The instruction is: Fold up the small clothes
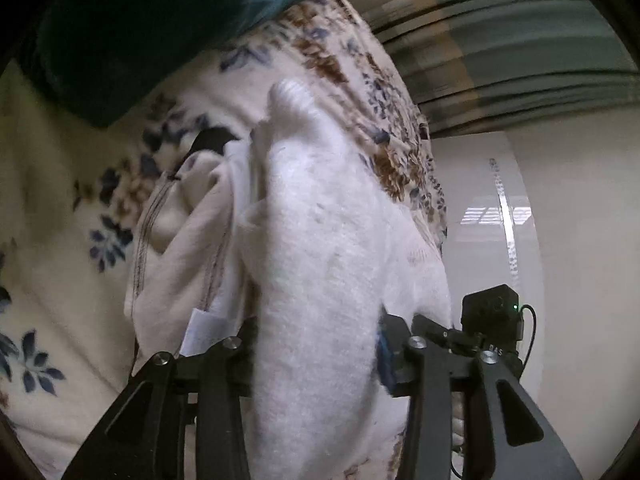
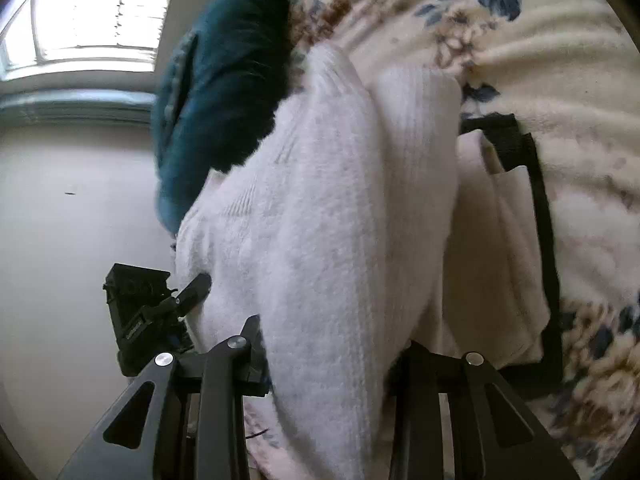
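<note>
A white knitted sock runs between the fingers of my left gripper, which is shut on it; it hangs over the floral blanket. The same sock fills the right wrist view, and my right gripper is shut on it. The other gripper shows beside each one: the right gripper in the left wrist view, the left gripper in the right wrist view. A cream garment with thin stripes and a black band lies crumpled under the sock; it also shows in the right wrist view.
A dark teal cushion lies on the cream floral blanket. Beyond the bed edge is a pale glossy floor, a striped curtain and a bright window.
</note>
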Demonstrator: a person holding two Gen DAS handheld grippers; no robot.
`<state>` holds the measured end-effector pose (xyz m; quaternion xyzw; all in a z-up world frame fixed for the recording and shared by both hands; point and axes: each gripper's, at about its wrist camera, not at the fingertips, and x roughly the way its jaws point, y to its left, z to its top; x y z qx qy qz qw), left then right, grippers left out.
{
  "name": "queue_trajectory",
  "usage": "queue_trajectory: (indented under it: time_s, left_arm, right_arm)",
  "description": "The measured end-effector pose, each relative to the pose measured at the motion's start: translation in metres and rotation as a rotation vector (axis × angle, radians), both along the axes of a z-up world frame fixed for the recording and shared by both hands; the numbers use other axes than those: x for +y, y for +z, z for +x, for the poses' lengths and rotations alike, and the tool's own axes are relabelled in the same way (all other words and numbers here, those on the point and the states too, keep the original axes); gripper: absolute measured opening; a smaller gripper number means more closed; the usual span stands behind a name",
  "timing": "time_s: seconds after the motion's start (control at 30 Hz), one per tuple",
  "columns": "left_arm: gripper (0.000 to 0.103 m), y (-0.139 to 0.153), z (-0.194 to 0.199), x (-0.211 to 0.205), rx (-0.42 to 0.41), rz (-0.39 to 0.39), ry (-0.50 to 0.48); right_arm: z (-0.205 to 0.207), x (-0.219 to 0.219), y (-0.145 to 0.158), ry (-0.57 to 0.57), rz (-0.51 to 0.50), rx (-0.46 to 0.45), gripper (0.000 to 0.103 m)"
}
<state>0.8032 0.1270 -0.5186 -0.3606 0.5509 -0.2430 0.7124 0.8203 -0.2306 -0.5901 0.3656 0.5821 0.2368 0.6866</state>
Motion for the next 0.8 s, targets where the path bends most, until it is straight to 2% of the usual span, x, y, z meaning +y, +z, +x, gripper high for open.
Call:
queue_trajectory:
  time_s: [0.07, 0.13, 0.2, 0.27, 0.3, 0.33, 0.37, 0.4, 0.43, 0.47, 0.63, 0.73, 0.8]
  left_arm:
    - [0.042, 0.006, -0.007, 0.001, 0.008, 0.006, 0.0]
    - [0.041, 0.015, -0.009, -0.002, 0.005, 0.053, -0.006]
    - [0.041, 0.038, -0.017, -0.007, -0.028, 0.155, 0.0]
    - [0.041, 0.062, -0.024, -0.013, -0.093, 0.297, 0.027]
    - [0.041, 0.07, -0.029, -0.016, -0.122, 0.36, 0.039]
    - [0.045, 0.075, -0.032, -0.02, -0.147, 0.41, 0.051]
    - [0.066, 0.08, -0.036, -0.024, -0.177, 0.458, 0.065]
    - [0.078, 0.083, -0.041, -0.029, -0.197, 0.499, 0.077]
    - [0.094, 0.084, -0.046, -0.033, -0.209, 0.538, 0.086]
    - [0.101, 0.084, -0.052, -0.041, -0.218, 0.595, 0.095]
    - [0.103, 0.083, -0.07, -0.065, -0.213, 0.739, 0.061]
    - [0.103, 0.102, -0.091, -0.081, -0.249, 0.838, 0.034]
    - [0.103, 0.114, -0.103, -0.088, -0.269, 0.861, 0.026]
  right_arm:
    - [0.008, 0.002, 0.003, 0.012, -0.021, 0.01, 0.039]
    - [0.007, 0.006, 0.017, 0.039, -0.103, 0.015, 0.048]
    - [0.008, 0.015, 0.032, 0.055, -0.216, 0.004, 0.055]
    - [0.0, 0.022, 0.054, 0.056, -0.342, -0.039, 0.08]
    - [-0.006, 0.027, 0.064, 0.056, -0.419, -0.071, 0.085]
    - [-0.012, 0.029, 0.075, 0.05, -0.51, -0.104, 0.096]
    - [-0.021, 0.035, 0.086, 0.043, -0.606, -0.136, 0.103]
    - [-0.03, 0.037, 0.093, 0.038, -0.676, -0.151, 0.103]
    - [-0.038, 0.037, 0.096, 0.029, -0.737, -0.152, 0.103]
    - [-0.049, 0.042, 0.098, 0.021, -0.784, -0.143, 0.103]
    - [-0.107, 0.049, 0.125, -0.029, -0.935, -0.167, 0.103]
    - [-0.133, 0.05, 0.146, -0.08, -1.011, -0.199, 0.103]
    - [-0.147, 0.047, 0.161, -0.107, -1.007, -0.201, 0.103]
